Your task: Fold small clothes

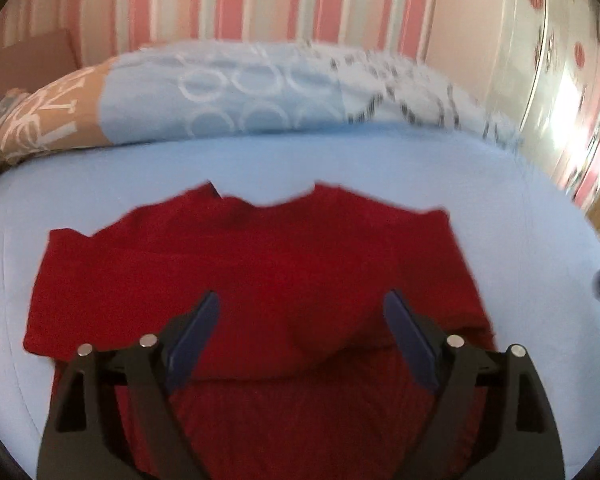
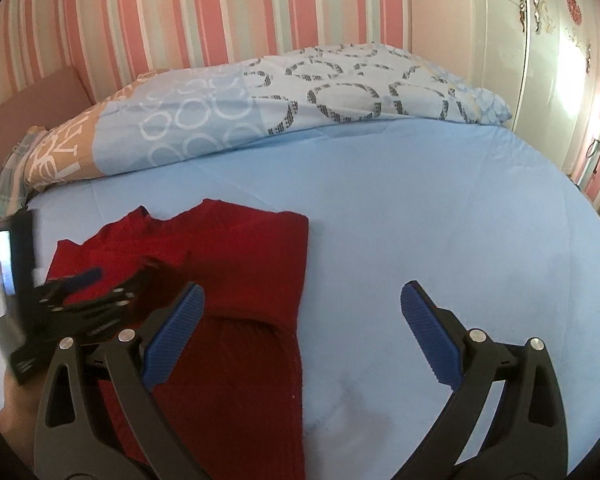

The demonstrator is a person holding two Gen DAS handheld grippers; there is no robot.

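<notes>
Red knitwear, a small red garment (image 1: 260,272), lies flat on the light-blue sheet of the bed (image 1: 380,164), its neckline toward the patterned duvet (image 1: 260,92) bunched along the striped wall. Part of it looks already turned over: a doubled layer ends in a soft edge across the body, and in the right wrist view one side runs as a straight vertical line. The left claw (image 1: 300,304) hovers over the middle of the garment with its jaws wide apart and nothing between the blue pads. The right claw (image 2: 300,300) is likewise spread and empty, its left pad above the garment's side edge, its right pad above bare sheet. The step in hand seems to be the pause between folds, with a layer laid down and let go. Next comes a fresh grasp, probably on the near hem or a side edge, both claws pinching only the cloth and not the sheet beneath.
</notes>
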